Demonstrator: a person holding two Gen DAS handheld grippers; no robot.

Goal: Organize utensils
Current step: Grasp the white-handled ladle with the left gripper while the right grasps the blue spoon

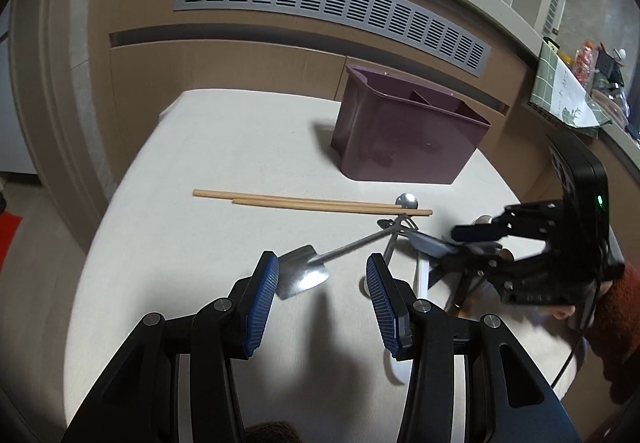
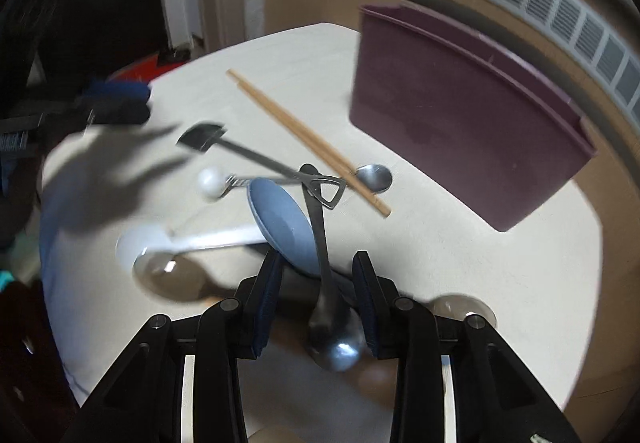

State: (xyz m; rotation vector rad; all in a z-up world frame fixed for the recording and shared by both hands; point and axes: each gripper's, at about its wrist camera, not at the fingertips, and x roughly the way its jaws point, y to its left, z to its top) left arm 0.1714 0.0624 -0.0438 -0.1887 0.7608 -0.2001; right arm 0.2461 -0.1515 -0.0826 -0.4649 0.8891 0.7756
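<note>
The left gripper (image 1: pixel 322 277) hangs over the pale table (image 1: pixel 200 147) with its blue-padded jaws spread wide and nothing clamped. The flat blade of a small shovel-shaped metal spoon (image 1: pixel 304 275) lies on the cloth between its fingertips, closer to the left pad; the thin handle runs away up and to the right, toward the crossing of utensils near the tips of the wooden chopsticks (image 1: pixel 312 203). The chopsticks lie side by side beyond the gripper, between it and the purple utensil holder (image 1: pixel 404 139), which stands upright at the far side of the table with a divider visible inside.

The right gripper (image 2: pixel 318 285) points steeply down over the pile, jaws partly apart and not pressing on anything. A dark metal spoon (image 2: pixel 334 335) lies in the gap, its bowl nearest the camera and its handle running forward. A blue ceramic spoon (image 2: pixel 280 223) lies just ahead of the left pad, with a white spoon (image 2: pixel 168 239) to its left. A person's hand in a rust-coloured sleeve (image 1: pixel 616 307) holds this gripper
</note>
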